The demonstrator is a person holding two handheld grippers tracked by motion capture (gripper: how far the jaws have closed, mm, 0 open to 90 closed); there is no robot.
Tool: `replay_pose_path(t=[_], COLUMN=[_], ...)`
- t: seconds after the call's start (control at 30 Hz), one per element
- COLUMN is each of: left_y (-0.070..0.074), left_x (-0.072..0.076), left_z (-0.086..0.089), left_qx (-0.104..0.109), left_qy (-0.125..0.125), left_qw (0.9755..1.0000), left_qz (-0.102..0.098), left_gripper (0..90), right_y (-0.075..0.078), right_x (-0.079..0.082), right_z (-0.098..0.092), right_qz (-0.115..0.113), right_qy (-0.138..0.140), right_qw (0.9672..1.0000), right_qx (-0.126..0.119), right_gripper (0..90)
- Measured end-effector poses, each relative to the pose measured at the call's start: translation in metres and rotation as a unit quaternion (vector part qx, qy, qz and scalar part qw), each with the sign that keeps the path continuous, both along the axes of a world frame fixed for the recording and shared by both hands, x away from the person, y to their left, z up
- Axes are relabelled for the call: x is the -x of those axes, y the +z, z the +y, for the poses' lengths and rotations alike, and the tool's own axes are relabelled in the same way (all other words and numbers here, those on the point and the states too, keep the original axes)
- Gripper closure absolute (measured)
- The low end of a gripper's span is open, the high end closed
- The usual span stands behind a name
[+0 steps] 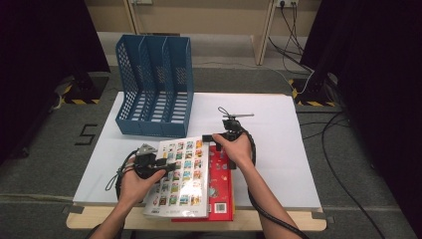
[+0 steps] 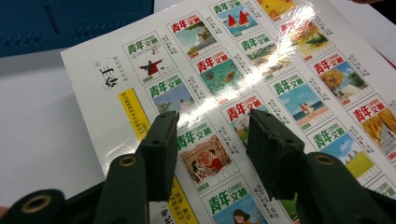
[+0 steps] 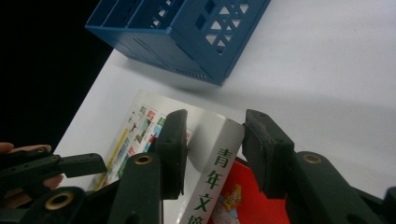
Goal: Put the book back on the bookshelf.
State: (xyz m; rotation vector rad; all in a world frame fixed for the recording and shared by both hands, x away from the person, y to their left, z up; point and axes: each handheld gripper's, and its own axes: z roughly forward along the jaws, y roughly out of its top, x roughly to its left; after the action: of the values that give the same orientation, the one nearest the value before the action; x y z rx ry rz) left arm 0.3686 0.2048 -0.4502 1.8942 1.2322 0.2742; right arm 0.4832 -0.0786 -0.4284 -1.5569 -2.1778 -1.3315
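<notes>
Where glossy, thick white book [image 1: 181,177]; matte jaws

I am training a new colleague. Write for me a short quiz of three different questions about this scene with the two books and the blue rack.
1. True or false: the white book lies on top of the red book.
2. The blue file rack has how many slots: A two, B three, C five?
3. Which part of the white book sits between the right gripper jaws?

Key: 1 true. 2 B. 3 The spine at its far corner; whether the pads press it, the pictures do not settle.
</notes>
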Motion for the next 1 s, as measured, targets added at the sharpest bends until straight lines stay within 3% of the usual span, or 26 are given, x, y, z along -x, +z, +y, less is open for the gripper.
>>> replay_pose_path(t=[0.13, 0.33, 0.47, 0.53, 0.6, 0.77, 1.0], left_y=[-0.0003, 0.0, -0.0004, 0.0003, 0.0003, 0.0001, -0.0008], left_x=[-0.0003, -0.0011, -0.0011, -0.0009, -0.001, -0.0008, -0.0011], left_z=[0.0002, -0.0004, -0.0007, -0.0009, -0.0009, 0.0001, 0.004], left_qx=[-0.003, -0.004, -0.003, -0.009, -0.012, -0.017, -0.008], left_qy=[0.002, 0.0, 0.003, 0.002, 0.003, 0.001, 0.005], left_qw=[1.0, 1.0, 1.0, 1.0, 0.9999, 0.9998, 0.9999], left_qz=[-0.002, -0.001, -0.002, -0.003, -0.004, -0.006, -0.004], left_gripper=[52.5, 52.5, 52.4, 52.4, 52.4, 52.4, 49.7], right_y=[0.0041, 0.0009, 0.0009, 0.0, -0.0037, -0.0015, 0.0041], right_x=[-0.0001, -0.0018, -0.0009, -0.0007, 0.0018, 0.003, 0.0024], right_z=[-0.0001, -0.0001, 0.0, 0.0003, 0.0039, 0.0067, 0.0081], right_qz=[0.011, 0.038, 0.045, 0.053, 0.072, 0.061, 0.094], right_qy=[-0.001, 0.0, 0.0, 0.014, 0.035, 0.034, 0.019], right_qw=[0.9998, 0.9993, 0.999, 0.9985, 0.9965, 0.9972, 0.9938], right_qx=[-0.013, -0.002, -0.008, -0.007, -0.021, -0.024, -0.055], right_gripper=[62.5, 60.8, 60.5, 60.4, 60.6, 63.9, 68.9])
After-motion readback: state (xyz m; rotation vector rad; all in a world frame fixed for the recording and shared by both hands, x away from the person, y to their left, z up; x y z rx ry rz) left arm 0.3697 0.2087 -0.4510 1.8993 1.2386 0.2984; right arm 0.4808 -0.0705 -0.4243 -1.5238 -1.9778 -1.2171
